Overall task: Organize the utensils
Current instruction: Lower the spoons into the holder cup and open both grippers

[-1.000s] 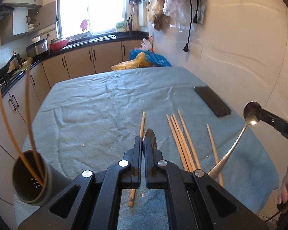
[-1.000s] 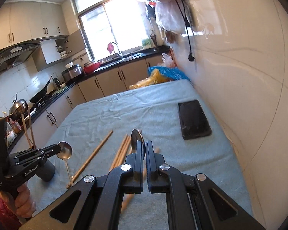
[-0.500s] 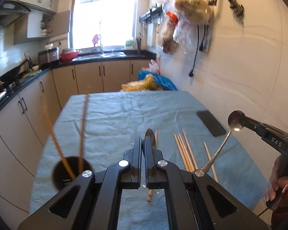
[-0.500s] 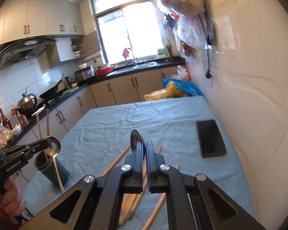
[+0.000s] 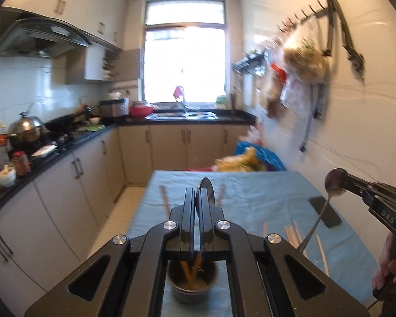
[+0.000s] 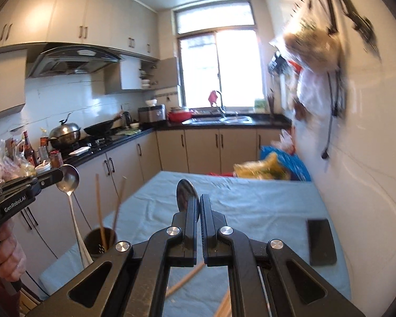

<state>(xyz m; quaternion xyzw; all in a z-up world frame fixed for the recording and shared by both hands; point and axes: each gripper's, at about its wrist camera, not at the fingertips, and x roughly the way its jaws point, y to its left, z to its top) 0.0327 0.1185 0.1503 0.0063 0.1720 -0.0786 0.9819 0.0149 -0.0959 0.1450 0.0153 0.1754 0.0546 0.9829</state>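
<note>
Spoons are held one in each gripper, both clear above the table (image 5: 250, 203). The left gripper (image 5: 198, 198) points slightly downward and is clamped on the bowl of a metal spoon (image 6: 70, 182) whose handle hangs down beside the dark utensil cup (image 6: 100, 241), which stands near the table's left edge with two chopsticks (image 6: 99, 206) leaning in it. A hand (image 6: 9, 251) grips its handle at the lower left of the right wrist view. The right gripper (image 6: 198, 206), tilted likewise, is closed on the bowl of a second spoon (image 5: 335, 183), its handle slanting down over the loose chopsticks (image 5: 293, 235) lying on the blue cloth. A black phone (image 6: 321, 241) lies near the wall.
</note>
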